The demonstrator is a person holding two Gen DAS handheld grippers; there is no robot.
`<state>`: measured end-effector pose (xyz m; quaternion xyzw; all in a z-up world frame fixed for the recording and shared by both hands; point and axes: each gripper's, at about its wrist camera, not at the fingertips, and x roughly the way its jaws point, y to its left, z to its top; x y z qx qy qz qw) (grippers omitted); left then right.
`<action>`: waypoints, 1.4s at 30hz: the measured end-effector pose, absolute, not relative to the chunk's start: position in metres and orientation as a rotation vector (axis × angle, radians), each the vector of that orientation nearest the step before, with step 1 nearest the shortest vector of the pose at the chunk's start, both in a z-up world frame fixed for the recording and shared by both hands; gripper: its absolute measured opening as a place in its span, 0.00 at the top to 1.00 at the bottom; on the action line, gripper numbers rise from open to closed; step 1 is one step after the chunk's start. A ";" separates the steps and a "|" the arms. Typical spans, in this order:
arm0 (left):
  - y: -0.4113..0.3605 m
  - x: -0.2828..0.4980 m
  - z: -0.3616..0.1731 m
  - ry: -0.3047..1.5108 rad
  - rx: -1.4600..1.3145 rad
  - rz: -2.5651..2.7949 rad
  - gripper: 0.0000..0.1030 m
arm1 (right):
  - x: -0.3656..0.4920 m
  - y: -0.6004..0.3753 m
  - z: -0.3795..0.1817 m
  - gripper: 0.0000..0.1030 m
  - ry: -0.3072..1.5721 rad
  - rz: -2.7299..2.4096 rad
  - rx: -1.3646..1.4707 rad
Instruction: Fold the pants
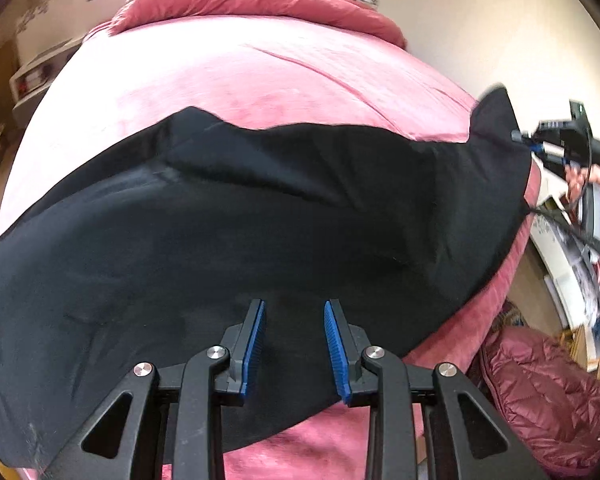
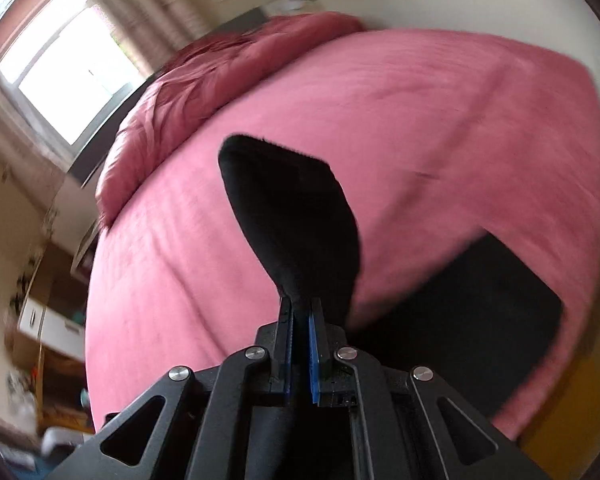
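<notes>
The pants (image 1: pixel 260 216) run crosswise ahead of the wide-open, empty left gripper (image 1: pixel 295 344) (nearer the bulk), their far end pinched in the clamped right gripper (image 2: pixel 300 332).

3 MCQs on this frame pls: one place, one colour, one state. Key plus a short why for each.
1. Where do the pants lie?
A. on the bed
B. on a chair
C. on the floor

2. What colour is the bed cover?
A. white
B. pink
C. green

3. How are the right tongs?
A. open, holding nothing
B. shut on the pants
C. out of sight

Key:
1 A, the black cloth spreads across the bed under the open left tongs.
2 B, pink shows in both views.
3 B, black cloth is pinched between the closed blue pads.
</notes>
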<state>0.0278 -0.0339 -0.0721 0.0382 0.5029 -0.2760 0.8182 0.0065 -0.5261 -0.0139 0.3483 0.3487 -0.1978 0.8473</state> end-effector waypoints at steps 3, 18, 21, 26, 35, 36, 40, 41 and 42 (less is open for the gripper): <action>-0.042 0.025 -0.073 1.085 0.112 -0.608 0.70 | -0.027 -0.549 -0.053 0.94 0.748 -0.484 0.827; -0.081 0.014 -0.088 1.127 0.234 -0.644 0.70 | -0.067 -0.610 -0.114 0.70 0.640 -0.496 1.092; -0.088 0.016 -0.090 1.125 0.231 -0.644 0.70 | -0.054 -0.617 -0.102 0.88 0.666 -0.519 1.030; -0.084 0.017 -0.093 1.126 0.196 -0.647 0.70 | -0.061 -0.610 -0.064 0.93 0.640 -0.500 0.919; -0.070 0.020 -0.093 1.127 0.177 -0.652 0.70 | -0.090 -0.616 -0.078 0.93 0.727 -0.549 0.932; -0.068 0.020 -0.094 1.133 0.179 -0.652 0.70 | -0.090 -0.617 -0.085 0.93 0.745 -0.556 0.932; -0.071 0.020 -0.098 1.153 0.203 -0.656 0.70 | -0.089 -0.619 -0.102 0.92 0.780 -0.578 0.957; -0.070 0.020 -0.097 1.150 0.203 -0.658 0.70 | -0.092 -0.618 -0.101 0.87 0.774 -0.574 0.968; -0.069 0.019 -0.097 1.149 0.202 -0.660 0.70 | -0.094 -0.618 -0.100 0.86 0.773 -0.573 0.971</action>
